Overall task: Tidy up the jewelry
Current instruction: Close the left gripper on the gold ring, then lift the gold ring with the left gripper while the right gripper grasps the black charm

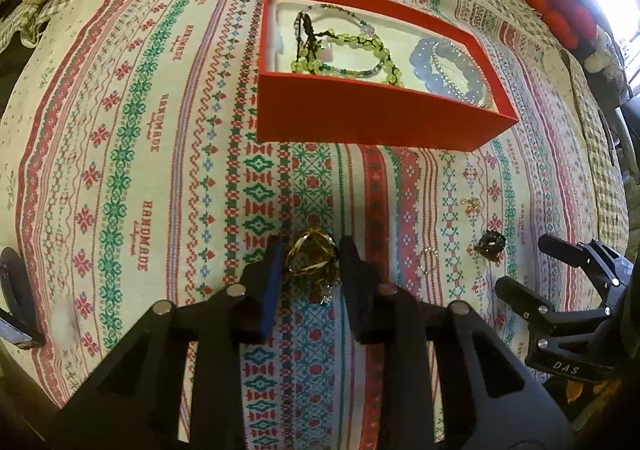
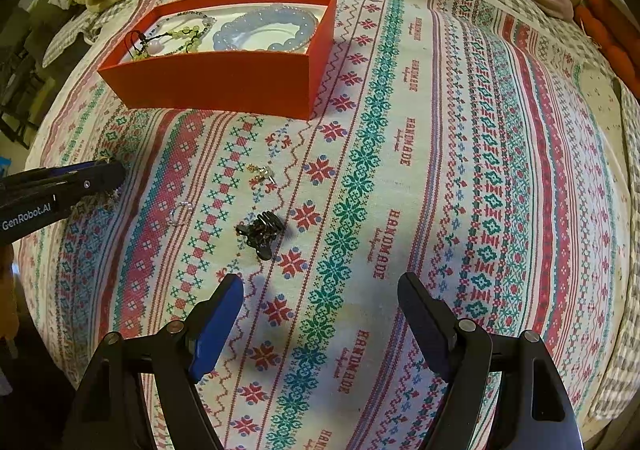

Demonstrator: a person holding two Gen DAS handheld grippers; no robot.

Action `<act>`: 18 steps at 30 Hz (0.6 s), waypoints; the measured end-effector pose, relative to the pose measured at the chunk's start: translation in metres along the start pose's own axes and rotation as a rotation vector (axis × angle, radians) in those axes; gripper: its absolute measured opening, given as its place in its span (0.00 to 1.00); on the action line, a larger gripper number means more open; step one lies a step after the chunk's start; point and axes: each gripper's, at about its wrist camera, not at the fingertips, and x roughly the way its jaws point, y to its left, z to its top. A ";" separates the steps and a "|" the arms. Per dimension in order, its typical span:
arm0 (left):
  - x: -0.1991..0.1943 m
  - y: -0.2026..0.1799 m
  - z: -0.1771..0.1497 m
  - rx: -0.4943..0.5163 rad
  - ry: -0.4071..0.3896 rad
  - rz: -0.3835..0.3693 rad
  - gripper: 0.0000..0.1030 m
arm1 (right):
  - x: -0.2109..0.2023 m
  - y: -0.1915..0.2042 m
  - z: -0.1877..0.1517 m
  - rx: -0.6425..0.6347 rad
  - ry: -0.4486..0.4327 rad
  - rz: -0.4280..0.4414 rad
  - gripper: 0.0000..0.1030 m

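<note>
on the left, the left hand-held gripper [image 1: 310, 266], closed on a tangled gold-wire bracelet [image 1: 311, 259], low over the cross-stitch patterned bedspread [image 1: 120, 170]. further back, an open red cardboard box [image 1: 372, 122] with a green beaded necklace [image 1: 352, 46] beside a pale blue beaded bracelet [image 1: 444, 66] inside. loose on the bedspread: a thin silver ring [image 2: 181, 212], a small gold earring [image 2: 262, 172], a black claw hair clip [image 2: 262, 232]. on the right, the right hand-held gripper [image 2: 320, 310], fingers spread wide, holding nothing.
</note>
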 end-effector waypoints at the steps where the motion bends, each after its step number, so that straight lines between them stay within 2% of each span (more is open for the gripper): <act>1: -0.003 0.004 -0.001 0.001 -0.002 -0.004 0.29 | -0.001 -0.001 0.001 0.003 -0.002 0.003 0.78; 13: -0.028 0.014 -0.004 0.008 -0.053 -0.033 0.29 | -0.007 -0.012 0.009 0.070 -0.014 0.053 0.78; 18: -0.032 0.020 -0.006 0.006 -0.050 -0.037 0.29 | -0.008 -0.017 0.017 0.110 -0.003 0.085 0.78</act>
